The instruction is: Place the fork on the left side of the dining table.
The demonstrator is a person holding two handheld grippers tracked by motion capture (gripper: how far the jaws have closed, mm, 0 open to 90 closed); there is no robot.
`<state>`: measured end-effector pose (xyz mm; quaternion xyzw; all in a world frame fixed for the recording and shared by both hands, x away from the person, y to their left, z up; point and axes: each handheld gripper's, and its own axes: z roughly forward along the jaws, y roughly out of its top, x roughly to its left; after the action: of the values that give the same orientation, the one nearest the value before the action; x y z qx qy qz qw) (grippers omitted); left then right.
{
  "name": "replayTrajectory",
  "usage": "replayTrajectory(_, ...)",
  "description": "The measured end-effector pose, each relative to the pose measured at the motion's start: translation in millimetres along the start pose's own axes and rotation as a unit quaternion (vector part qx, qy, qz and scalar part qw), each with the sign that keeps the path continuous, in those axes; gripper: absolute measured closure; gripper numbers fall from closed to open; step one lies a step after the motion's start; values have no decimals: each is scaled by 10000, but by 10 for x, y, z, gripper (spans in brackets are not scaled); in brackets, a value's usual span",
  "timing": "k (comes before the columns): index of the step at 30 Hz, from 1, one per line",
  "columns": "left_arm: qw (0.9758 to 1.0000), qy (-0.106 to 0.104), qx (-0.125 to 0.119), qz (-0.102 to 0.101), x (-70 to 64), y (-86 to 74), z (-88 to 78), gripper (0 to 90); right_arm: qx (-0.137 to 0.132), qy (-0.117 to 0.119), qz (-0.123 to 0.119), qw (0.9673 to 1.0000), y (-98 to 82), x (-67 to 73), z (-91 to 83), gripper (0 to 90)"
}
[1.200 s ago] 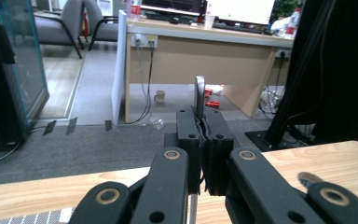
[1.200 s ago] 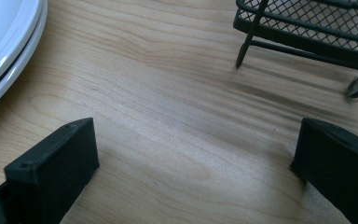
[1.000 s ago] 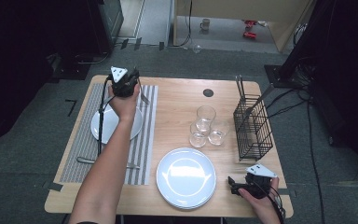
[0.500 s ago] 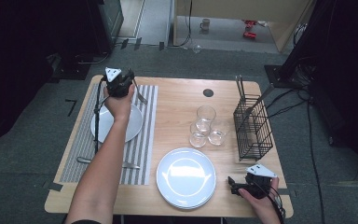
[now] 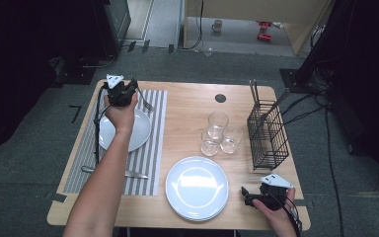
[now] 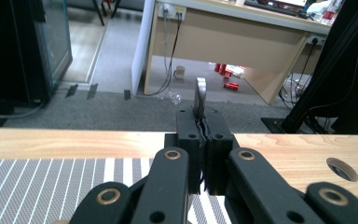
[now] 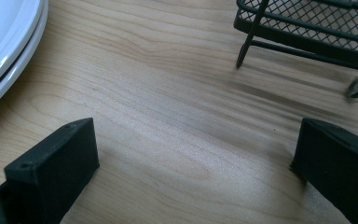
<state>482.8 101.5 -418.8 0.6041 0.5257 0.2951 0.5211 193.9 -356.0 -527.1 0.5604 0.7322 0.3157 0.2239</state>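
Observation:
My left gripper (image 5: 130, 92) hovers over the far end of the striped placemat (image 5: 148, 163), just beyond a white plate (image 5: 140, 132). It is shut on a metal fork (image 5: 147, 104), whose tines stick out to the right. In the left gripper view the fork's flat handle end (image 6: 199, 94) pokes up between the closed jaws of the left gripper (image 6: 204, 127). My right gripper (image 5: 247, 195) rests at the table's near right corner. Its jaws stand wide open over bare wood in the right gripper view (image 7: 196, 154).
A knife (image 5: 134, 174) lies on the near part of the placemat. A stack of white plates (image 5: 197, 188) sits front centre, its rim (image 7: 4, 51) left of the right gripper. Three glasses (image 5: 218, 121) stand mid-table beside a black wire basket (image 5: 267, 136).
The left gripper has drifted slightly to the left with the fork still in it. The right gripper has stayed where it was.

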Motion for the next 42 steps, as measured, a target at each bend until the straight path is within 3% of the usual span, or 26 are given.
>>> replayTrajectory(8, 9999, -117, -13, 105, -109, 80, 109, 893, -1, 4, -1, 10000, 0, -1, -1, 0)
replayTrajectory(10, 9995, -126, 54, 296, -164, 120, 155, 893, -2, 7, 2, 10000, 0, -1, -1, 0)
replayTrajectory(15, 9998, -103, -40, 178, -186, 203, 244, 892, -2, 13, -3, 10000, 0, -1, -1, 0)
replayTrajectory(18, 9999, -27, -77, 81, -155, 205, 308, 892, -1, 12, -1, 10000, 0, -1, -1, 0)
replayTrajectory(19, 9999, -47, -47, -83, -116, 181, 344, 892, -1, 12, -2, 10000, 0, -1, -1, 0)
replayTrajectory(28, 10000, -12, 73, 16, -52, 99, 401, 890, 2, 25, 1, 10000, -1, 1, -1, 0)
replayTrajectory(34, 9999, -29, 10, -158, 41, 64, 383, 887, 3, 25, -2, 10000, -1, 2, -1, 0)
replayTrajectory(40, 9997, 7, 110, -232, 172, 48, 347, 868, 3, 24, -3, 10000, -1, 2, -1, 0)
replayTrajectory(42, 9991, 5, 112, -409, 265, 13, 328, 863, 3, 23, -3, 10000, -1, 2, -1, 0)
